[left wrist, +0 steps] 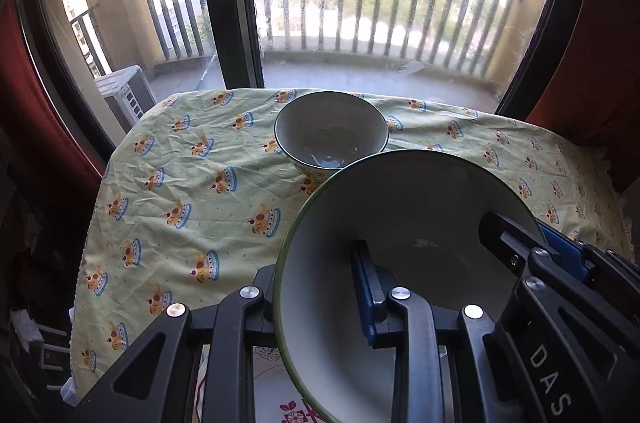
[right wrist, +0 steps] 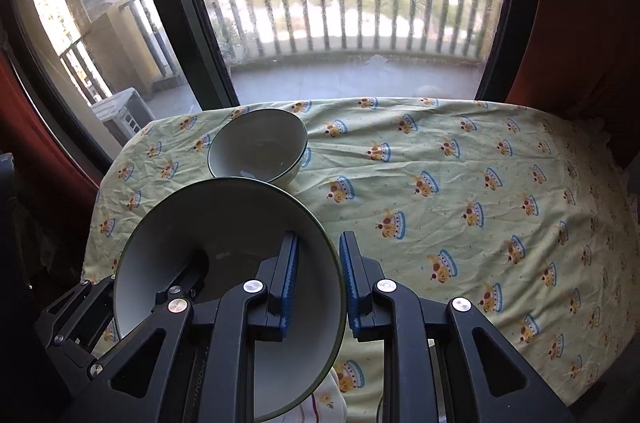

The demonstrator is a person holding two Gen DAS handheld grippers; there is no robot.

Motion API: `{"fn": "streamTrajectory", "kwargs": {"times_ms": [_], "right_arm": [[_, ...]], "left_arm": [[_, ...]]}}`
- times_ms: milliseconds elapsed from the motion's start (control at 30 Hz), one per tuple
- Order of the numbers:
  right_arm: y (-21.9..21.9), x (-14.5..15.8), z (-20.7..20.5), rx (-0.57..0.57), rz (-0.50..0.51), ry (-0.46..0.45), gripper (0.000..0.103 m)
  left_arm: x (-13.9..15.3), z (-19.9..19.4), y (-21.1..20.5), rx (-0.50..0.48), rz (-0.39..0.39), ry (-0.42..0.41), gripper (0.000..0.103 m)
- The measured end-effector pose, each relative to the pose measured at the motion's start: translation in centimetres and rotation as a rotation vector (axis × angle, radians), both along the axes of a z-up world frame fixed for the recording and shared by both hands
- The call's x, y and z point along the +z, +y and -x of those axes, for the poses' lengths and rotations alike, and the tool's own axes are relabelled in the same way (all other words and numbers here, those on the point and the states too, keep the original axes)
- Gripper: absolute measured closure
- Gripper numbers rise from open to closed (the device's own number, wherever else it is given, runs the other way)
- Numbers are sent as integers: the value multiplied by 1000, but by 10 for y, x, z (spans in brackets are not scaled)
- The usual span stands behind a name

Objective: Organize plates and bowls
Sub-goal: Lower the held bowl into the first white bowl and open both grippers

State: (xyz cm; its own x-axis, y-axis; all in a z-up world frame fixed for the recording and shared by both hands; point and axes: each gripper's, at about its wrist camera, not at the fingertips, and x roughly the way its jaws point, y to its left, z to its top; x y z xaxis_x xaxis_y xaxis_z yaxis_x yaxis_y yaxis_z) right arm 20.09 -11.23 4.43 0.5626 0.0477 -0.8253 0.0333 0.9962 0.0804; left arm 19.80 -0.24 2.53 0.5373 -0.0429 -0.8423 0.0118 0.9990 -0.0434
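On the tablecloth (left wrist: 192, 191), far side by the window, sits the small bowl (left wrist: 331, 133). Nearer, the large bowl (right wrist: 224, 263) is held tilted w/ both grippers pinching its rim: left gripper (left wrist: 316, 287), right gripper (right wrist: 318, 283). Right view alone shows bare cloth to the right; left view shows the right gripper's fingers across the rim.

Harsh backlight through the window (left wrist: 400, 3), blown-out sky, dim foreground, strong fisheye bending at edges.
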Motion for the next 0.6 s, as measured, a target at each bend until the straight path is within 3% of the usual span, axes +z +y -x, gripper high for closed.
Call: {"fn": "streamTrajectory", "kwargs": {"times_ms": [600], "right_arm": [[-93, -11, 59, -19, 7, 11, 79]], "left_arm": [[-14, 49, -89, -39, 13, 28, 76]]}}
